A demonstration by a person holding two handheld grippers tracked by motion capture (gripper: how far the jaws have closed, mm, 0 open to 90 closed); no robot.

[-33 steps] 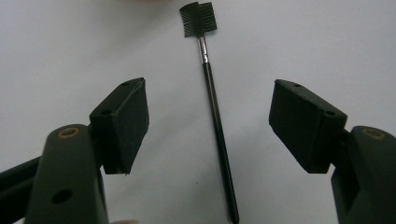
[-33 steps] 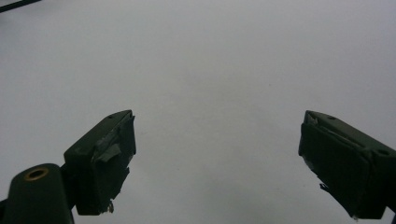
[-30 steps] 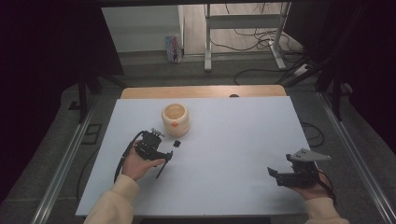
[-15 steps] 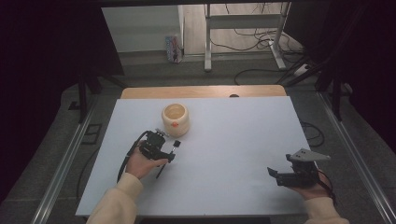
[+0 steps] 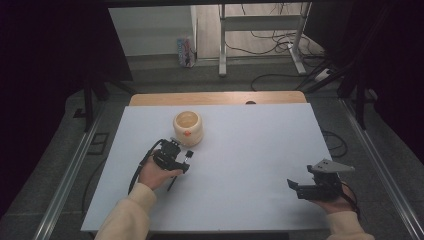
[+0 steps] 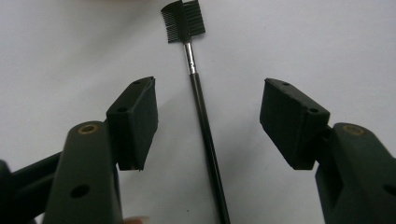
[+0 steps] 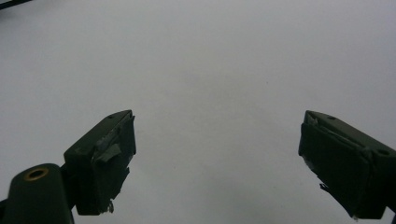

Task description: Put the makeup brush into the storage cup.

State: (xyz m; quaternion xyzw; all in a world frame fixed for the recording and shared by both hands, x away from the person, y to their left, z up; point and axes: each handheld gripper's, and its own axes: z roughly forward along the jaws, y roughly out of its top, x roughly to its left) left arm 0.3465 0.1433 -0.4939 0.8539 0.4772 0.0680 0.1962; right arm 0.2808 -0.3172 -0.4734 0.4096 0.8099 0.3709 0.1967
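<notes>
- Black and slim, the brow brush (image 6: pixel 201 116) lies flat on the white table (image 5: pixel 250 150), its comb-and-bristle head pointing toward the far edge.
- From above, the brush (image 5: pixel 183 163) sits left of centre, just on the near side of the cream jar (image 5: pixel 187 127).
- Left gripper (image 6: pixel 208 119) hangs right over it, one pad on each side of the handle.
- Its jaws have just been closing, yet both pads are clear of the handle with white table showing on either side: brush between them, not gripped.
- High view puts that left gripper (image 5: pixel 175 156) close to the jar's near side; whether it touches the jar I can't quite tell from up here.
- An orange spot shows on the jar's near wall, and the jar mouth is open to the camera.
- Over by the near right corner, the right gripper (image 5: pixel 295 186) is held low above bare table.
- Right gripper view confirms it: jaws spread wide, nothing between the taped pads (image 7: pixel 105 163).
</notes>
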